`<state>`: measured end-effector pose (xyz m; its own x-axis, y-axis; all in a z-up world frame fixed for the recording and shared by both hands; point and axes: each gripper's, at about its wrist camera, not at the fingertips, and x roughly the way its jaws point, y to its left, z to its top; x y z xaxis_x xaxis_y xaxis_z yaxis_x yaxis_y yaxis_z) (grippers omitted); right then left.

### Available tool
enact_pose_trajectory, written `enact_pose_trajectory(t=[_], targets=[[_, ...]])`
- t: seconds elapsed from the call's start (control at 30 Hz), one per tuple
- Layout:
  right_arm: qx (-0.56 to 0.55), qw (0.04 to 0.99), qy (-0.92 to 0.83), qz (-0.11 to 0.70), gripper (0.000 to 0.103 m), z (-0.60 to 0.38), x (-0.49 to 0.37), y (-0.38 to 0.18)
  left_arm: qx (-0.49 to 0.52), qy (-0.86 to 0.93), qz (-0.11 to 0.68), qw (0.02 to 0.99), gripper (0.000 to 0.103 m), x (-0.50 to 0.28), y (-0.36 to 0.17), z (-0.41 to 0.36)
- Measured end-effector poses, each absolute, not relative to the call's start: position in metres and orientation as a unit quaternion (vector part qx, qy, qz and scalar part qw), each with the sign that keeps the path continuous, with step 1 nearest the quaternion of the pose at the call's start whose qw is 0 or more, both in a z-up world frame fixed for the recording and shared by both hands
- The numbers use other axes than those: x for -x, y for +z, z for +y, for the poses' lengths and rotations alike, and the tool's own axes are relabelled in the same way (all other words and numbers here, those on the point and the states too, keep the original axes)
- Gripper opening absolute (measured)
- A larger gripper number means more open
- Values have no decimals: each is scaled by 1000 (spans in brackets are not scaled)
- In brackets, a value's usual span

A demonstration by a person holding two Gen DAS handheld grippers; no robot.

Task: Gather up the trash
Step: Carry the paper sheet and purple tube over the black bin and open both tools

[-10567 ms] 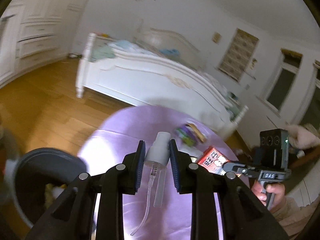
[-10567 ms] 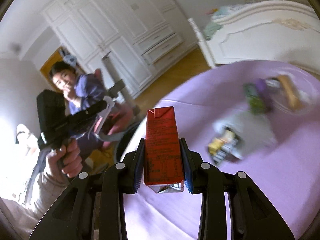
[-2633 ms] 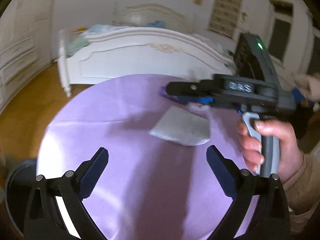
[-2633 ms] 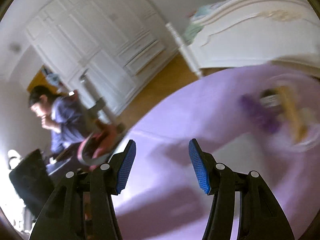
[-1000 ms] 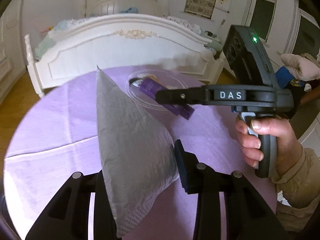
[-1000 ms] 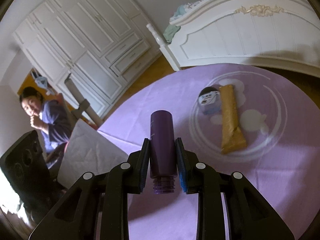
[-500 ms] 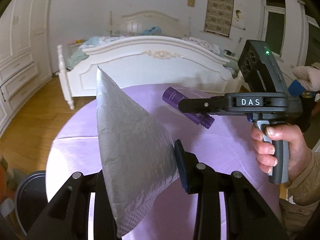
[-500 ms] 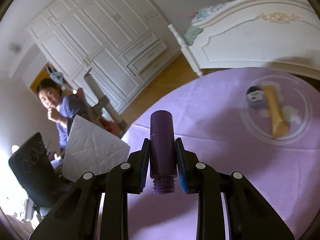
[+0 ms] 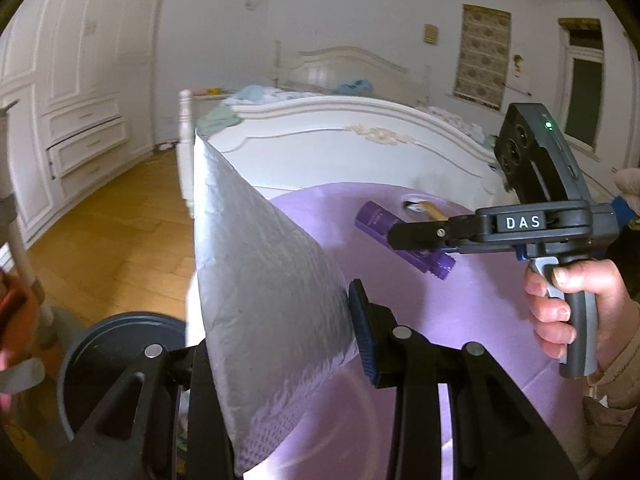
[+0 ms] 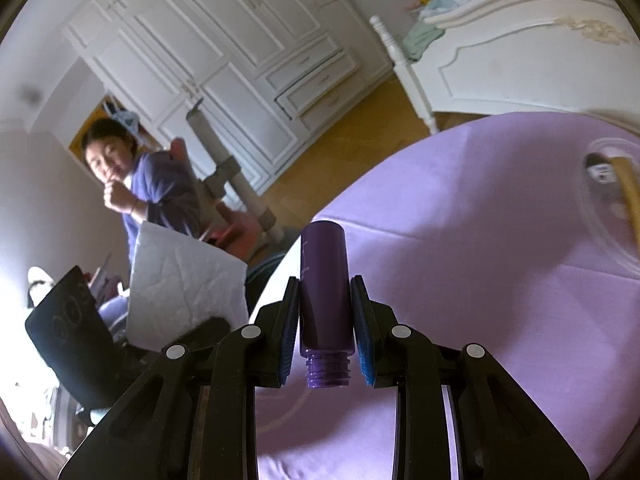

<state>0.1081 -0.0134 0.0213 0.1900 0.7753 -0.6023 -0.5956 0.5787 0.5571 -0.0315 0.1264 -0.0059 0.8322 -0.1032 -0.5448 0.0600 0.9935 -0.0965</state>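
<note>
Two claws are each clamped on a piece of trash above the round purple-clothed surface [image 9: 460, 292]. "DAS" in white capitals on the side of the right claw [image 9: 420, 240] is the only writing that can be read; it shows in the left wrist view, with a green light lit on the black block above the handle. A right hand [image 9: 568, 304] wraps the grey grip.

The left claw [image 9: 280, 328] pinches a silver padded pouch [image 9: 256, 280], crinkled and dull grey, standing on edge with one corner pointing up. The pouch covers that claw's left finger, so only the blue pad [image 9: 362, 332] of the right finger shows. From the right wrist view the same pouch [image 10: 184, 280] looks white and creased.

The right claw [image 10: 325, 320] grips a dark purple bottle [image 10: 324, 284] around its lower body, threaded neck toward the camera and no cap on it. Faint print runs down the bottle's side, too small to read.

A dark round bin [image 9: 120, 360] sits low beside the surface, partly behind the left claw's frame. Near the far edge of the surface a clear plate [image 10: 612, 208] holds a tan wrapper [image 10: 630, 196] and a small dark item with a white label; the frame edge cuts them off and the label is illegible.
</note>
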Motion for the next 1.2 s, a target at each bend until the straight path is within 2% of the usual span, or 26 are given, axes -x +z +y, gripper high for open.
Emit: enact_pose_trajectory(t=[0.53, 0.83, 1.2], targets=[[-60, 719, 493, 486, 27, 112, -87, 5, 85, 51, 287, 953, 36, 71, -26, 212], [-38, 696, 509, 505, 27, 168, -83, -11, 127, 90, 311, 938, 36, 82, -56, 249], [-9, 677, 519, 522, 27, 218, -75, -32, 153, 104, 329, 926, 36, 87, -74, 264]])
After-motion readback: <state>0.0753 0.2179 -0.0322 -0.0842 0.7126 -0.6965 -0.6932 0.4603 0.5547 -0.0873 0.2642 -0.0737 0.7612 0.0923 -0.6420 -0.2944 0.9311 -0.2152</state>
